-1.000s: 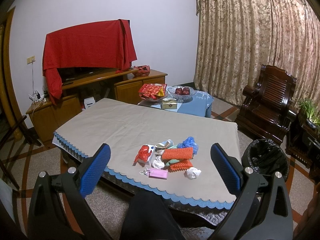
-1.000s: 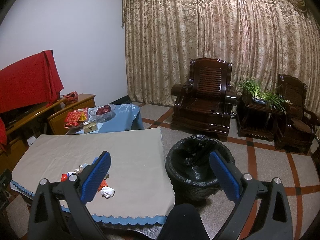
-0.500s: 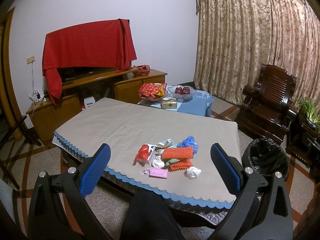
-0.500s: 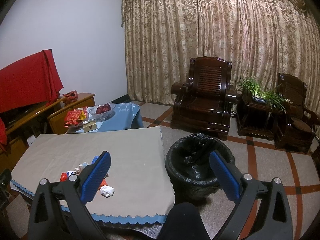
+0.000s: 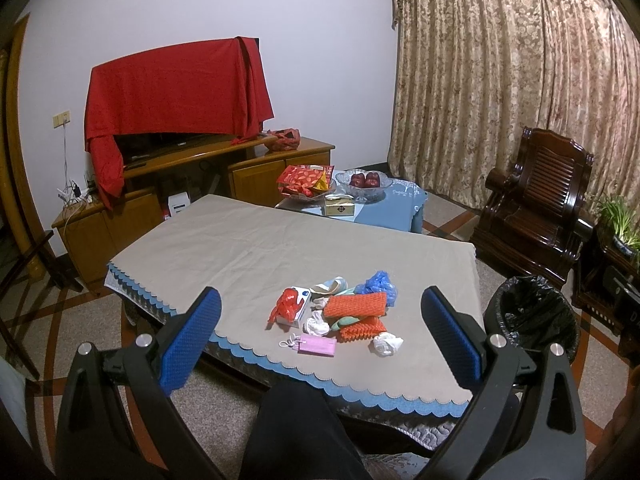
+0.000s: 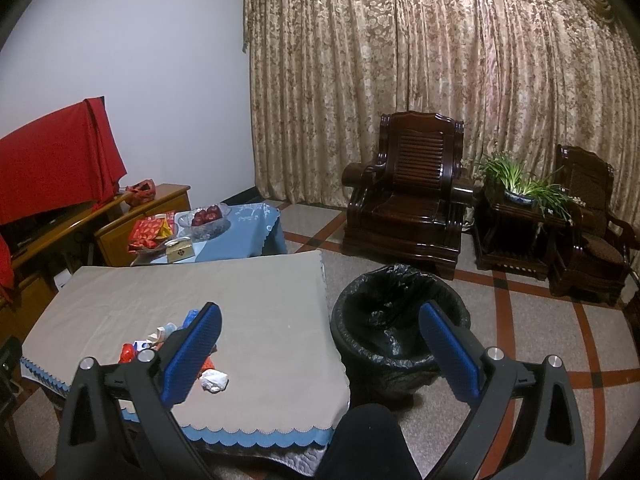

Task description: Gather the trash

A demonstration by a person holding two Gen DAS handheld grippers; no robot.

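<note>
1. Left wrist view: we see the left gripper with its blue pads spread wide and nothing between them, held off the near edge of the table.
2. Trash pile sits near the table's front edge, framed between the two fingers: red plastic wad on a small white box at 9 o'clock of the pile, orange foam net in the middle, a second orange net just at its 6 o'clock.
3. Blue crumpled bag at 1 o'clock of the pile, touching the orange foam net's far edge.
4. Pink mask lies at 6 o'clock, closest to the scalloped cloth edge; white tissue ball at 4 o'clock, another white wad between box and nets.
5. Black-lined trash bin stands on the floor at 3 o'clock of the table, well apart from the pile.
6. Right wrist view: right gripper also wide apart, empty, hovering above the gap between table corner and bin.
7. Its left finger hides most of the pile; tissue ball visible just beside that finger.
8. Background: fruit bowl at 11 o'clock, wooden armchair at 12 o'clock.
</note>
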